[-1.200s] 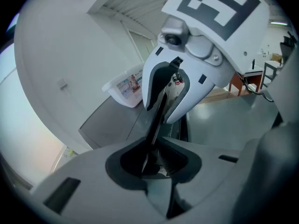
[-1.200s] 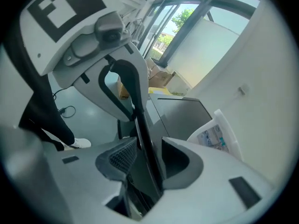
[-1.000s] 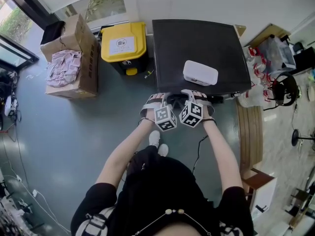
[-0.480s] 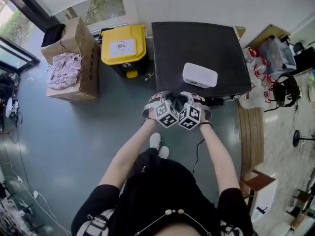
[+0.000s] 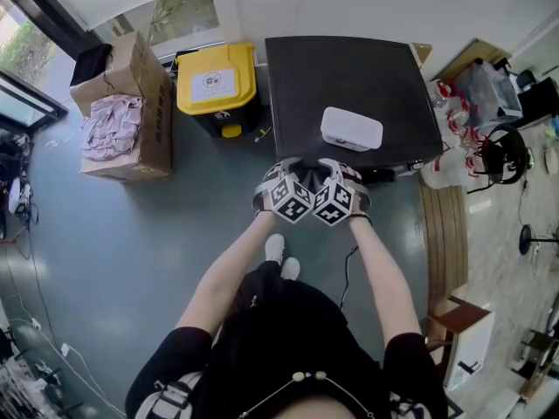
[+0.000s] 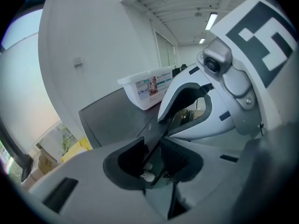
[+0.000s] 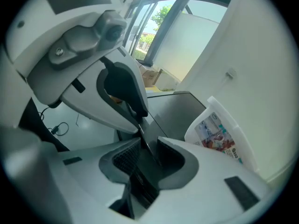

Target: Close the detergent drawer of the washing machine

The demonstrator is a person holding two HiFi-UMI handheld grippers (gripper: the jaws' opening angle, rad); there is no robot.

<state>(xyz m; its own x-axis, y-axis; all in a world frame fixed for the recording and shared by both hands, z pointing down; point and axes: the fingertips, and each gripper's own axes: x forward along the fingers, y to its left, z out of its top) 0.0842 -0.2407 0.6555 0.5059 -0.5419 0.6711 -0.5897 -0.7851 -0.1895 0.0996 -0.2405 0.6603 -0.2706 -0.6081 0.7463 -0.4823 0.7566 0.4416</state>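
The washing machine [image 5: 349, 72] has a dark top and I see it from above. Its dark detergent drawer [image 5: 306, 173] shows at the front edge, between my two grippers. My left gripper [image 5: 286, 183] and right gripper [image 5: 336, 183] sit side by side against that edge. In the left gripper view the jaws [image 6: 152, 160] straddle the drawer's thin dark edge [image 6: 156, 136] with gaps on both sides, and they are closing. In the right gripper view the jaws [image 7: 147, 160] hold the dark drawer panel [image 7: 148, 146], which fills the space between them.
A white plastic tub [image 5: 351, 129] rests on the machine's top. A yellow-lidded bin [image 5: 216, 78] stands left of the machine, and a cardboard box of cloth [image 5: 122, 103] lies farther left. A wooden bench [image 5: 444, 234] and clutter are at the right. A cable [image 5: 349, 273] trails on the floor.
Both grippers have drawn closer together and moved up toward the machine's front edge. Less of the dark drawer shows between them than a second ago.
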